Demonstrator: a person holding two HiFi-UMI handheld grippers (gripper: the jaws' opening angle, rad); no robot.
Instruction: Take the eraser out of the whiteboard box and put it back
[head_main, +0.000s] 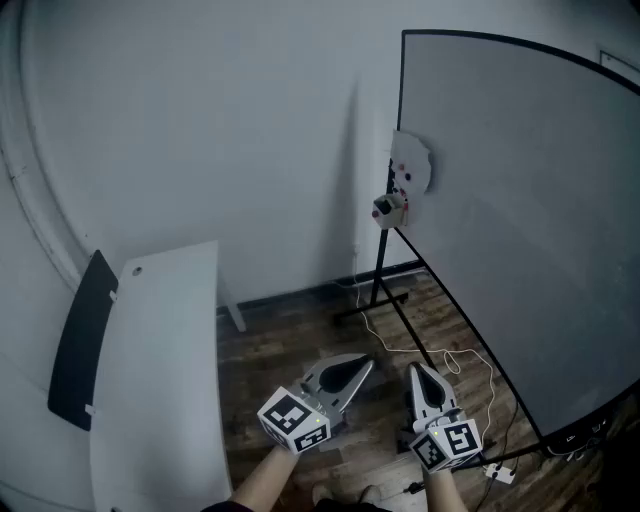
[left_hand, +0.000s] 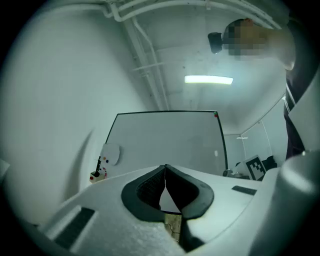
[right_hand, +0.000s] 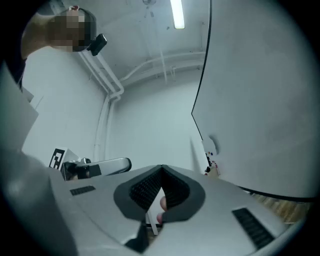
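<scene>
Two closed hand-held grippers (head_main: 366, 363) (head_main: 415, 368) — one whiteboard (head_main: 520, 220), perhaps one box (head_main: 389, 208)

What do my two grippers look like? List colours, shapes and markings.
The left gripper and right gripper match. Each has a pale grey-white shell tapering to a pointed tip, a dark inset behind the tip, and black ribbed pads inside. Each carries a white cube with black square markers at the hand end. No sleeves show at the wrists.
</scene>
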